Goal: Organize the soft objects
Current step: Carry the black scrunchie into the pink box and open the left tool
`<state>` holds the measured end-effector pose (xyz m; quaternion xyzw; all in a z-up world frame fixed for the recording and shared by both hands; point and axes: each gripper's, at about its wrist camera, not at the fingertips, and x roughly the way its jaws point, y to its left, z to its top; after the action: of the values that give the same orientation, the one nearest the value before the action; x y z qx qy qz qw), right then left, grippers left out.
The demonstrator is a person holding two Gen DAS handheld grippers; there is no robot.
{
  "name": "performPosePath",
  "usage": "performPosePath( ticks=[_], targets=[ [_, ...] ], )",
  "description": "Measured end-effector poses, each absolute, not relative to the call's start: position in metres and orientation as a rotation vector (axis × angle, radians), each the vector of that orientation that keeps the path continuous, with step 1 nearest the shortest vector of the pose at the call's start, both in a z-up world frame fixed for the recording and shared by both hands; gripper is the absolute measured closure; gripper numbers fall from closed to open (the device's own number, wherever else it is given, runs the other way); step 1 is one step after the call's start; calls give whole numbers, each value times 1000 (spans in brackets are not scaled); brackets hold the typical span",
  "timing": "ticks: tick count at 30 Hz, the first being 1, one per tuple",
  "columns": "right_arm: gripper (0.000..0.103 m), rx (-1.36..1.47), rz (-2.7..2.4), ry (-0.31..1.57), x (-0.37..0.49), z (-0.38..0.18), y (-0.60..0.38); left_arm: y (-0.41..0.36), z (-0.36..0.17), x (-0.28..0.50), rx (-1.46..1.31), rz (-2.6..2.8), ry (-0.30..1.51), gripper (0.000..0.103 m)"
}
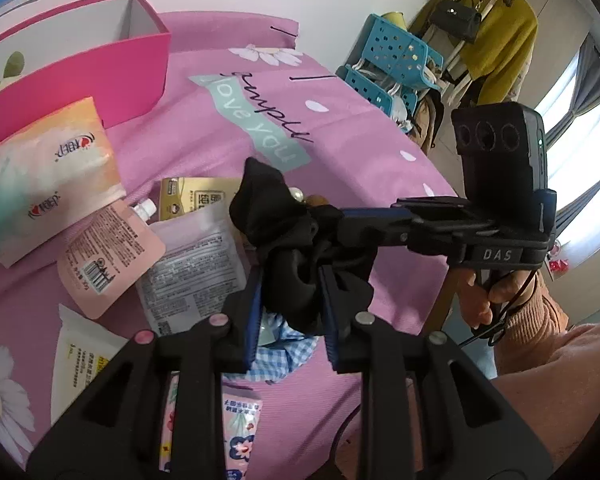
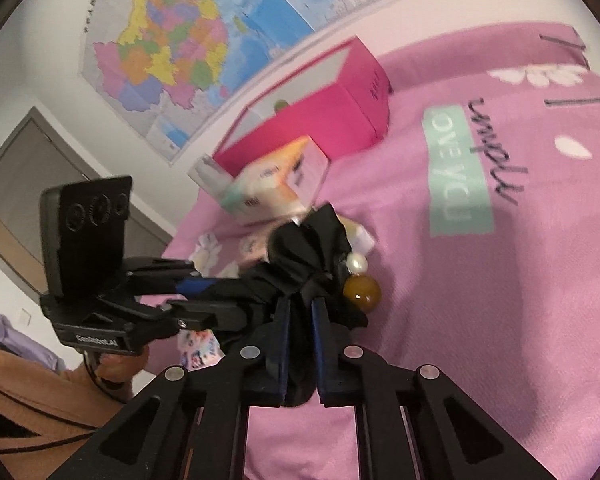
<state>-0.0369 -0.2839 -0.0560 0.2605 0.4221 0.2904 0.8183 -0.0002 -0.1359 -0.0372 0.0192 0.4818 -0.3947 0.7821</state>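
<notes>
A black fabric scrunchie [image 1: 288, 236] with a pearl and an amber bead [image 2: 362, 292] is held above the pink bedspread. My left gripper [image 1: 292, 280] is shut on its lower part. My right gripper [image 2: 298, 304] is shut on the same scrunchie [image 2: 308, 252] from the other side, and also shows in the left wrist view [image 1: 340, 224] coming in from the right. A blue checked scrunchie [image 1: 288, 352] lies on the bed under the left gripper. A pink open box [image 1: 80, 60] stands at the back left; it also shows in the right wrist view [image 2: 320, 108].
Soft packets lie around on the bed: a tissue pack [image 1: 48, 176], a pink spout pouch [image 1: 104, 256], a clear pouch [image 1: 192, 268], a yellow pack [image 1: 196, 196], a white pack [image 1: 80, 360]. A blue rack [image 1: 396, 64] and hanging clothes stand beyond the bed's right edge.
</notes>
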Motion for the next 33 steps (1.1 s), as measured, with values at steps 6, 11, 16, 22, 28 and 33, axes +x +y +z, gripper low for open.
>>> performPosePath(
  ticks=[6,11,16,22,28,33],
  targets=[
    [95,541,646,837,-31,-37,-281,-125,-21,1,-1,-847,995,75],
    [95,537,696,770,-17,-20,-272,-109,-14,8,-36,-791,964,75],
    [95,510,745,744,-5,-14,-252,-88,-25,18,-64,-715,984,75],
    [58,483,589,837,-7,-38,-265,-85,-38,13,-70,-755,1014,75],
    [46,529,472,830,-21,-46,-300,-105,-31,2,-17,-830,995,74],
    [27,524,459,835,-25,-42,-305,-129,-33,-4,33,-887,1003,73]
  ],
)
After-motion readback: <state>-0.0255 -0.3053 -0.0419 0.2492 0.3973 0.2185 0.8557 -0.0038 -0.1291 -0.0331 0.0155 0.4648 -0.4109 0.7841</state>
